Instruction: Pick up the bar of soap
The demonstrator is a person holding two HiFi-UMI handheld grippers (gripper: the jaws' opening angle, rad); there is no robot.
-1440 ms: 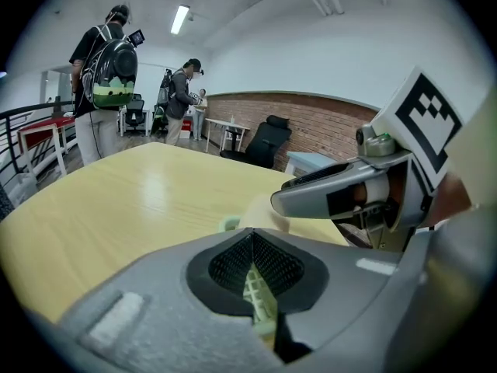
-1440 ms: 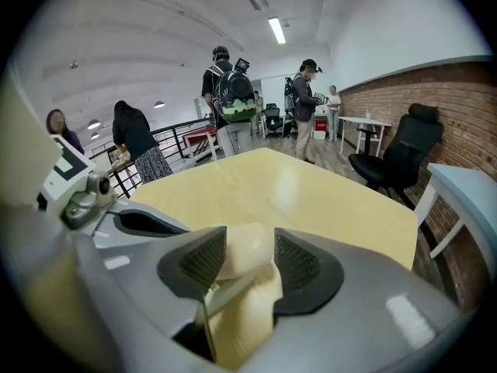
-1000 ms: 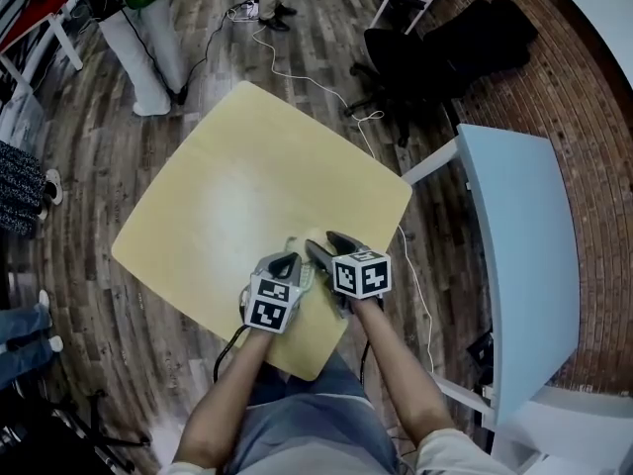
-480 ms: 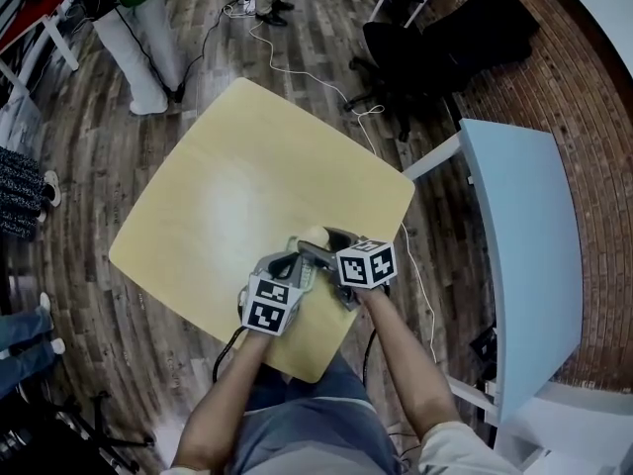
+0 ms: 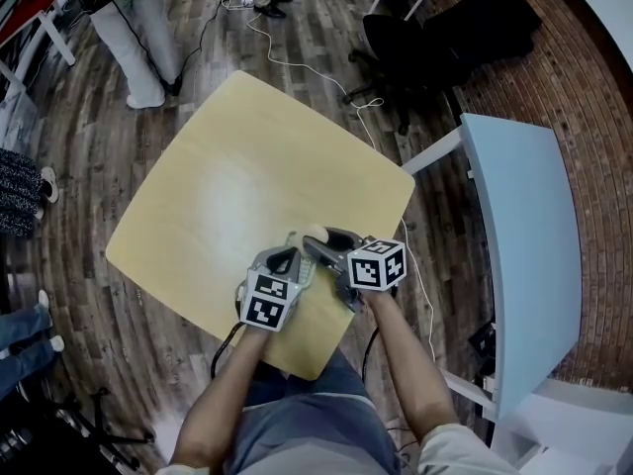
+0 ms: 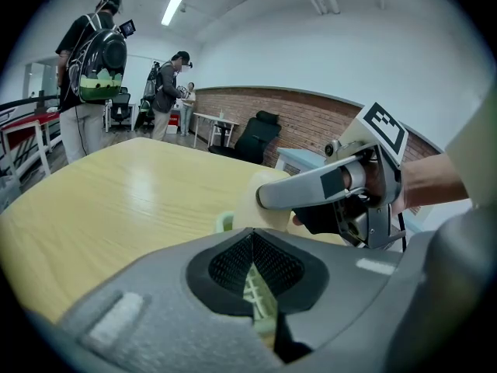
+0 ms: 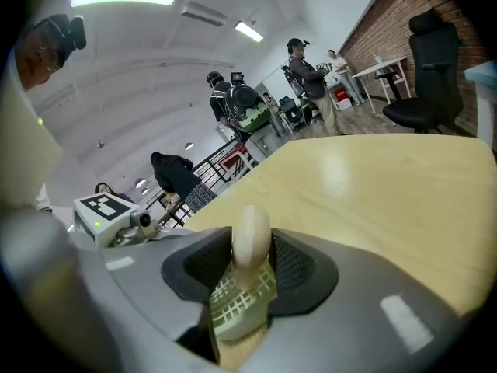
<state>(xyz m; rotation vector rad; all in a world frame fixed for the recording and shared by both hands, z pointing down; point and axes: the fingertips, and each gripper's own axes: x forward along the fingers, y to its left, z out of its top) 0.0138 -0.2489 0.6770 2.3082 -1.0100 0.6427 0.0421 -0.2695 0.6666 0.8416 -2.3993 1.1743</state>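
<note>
Worktop (image 5: 247,166): pale yellow, bare apart from the cluster at the edge nearest the person; unchanged over the last second.

Right gripper (image 5: 321,243): pulled back beside the left one a second ago, now pushed forward over the dish. Fingers closing, with pads already against both broad faces of the bar.

Left gripper (image 6: 250,274): barely shifted. Fingers together, pinching the thin rim of the dish and steadying it.

Soap dish (image 7: 241,305): green, lattice-bottomed, tilted in that pinch just above the worktop.

Bar of soap (image 7: 251,239): cream, standing on edge in the dish, between the right fingers.

Meaning for the task, as a judgement: reach finished and grasp nearly made, so only a firmer squeeze and the lift out of the dish left to do.

Writing: no brand or label readable anywhere. Only black-and-white square markers on the cube of each gripper (image 5: 377,265).
</note>
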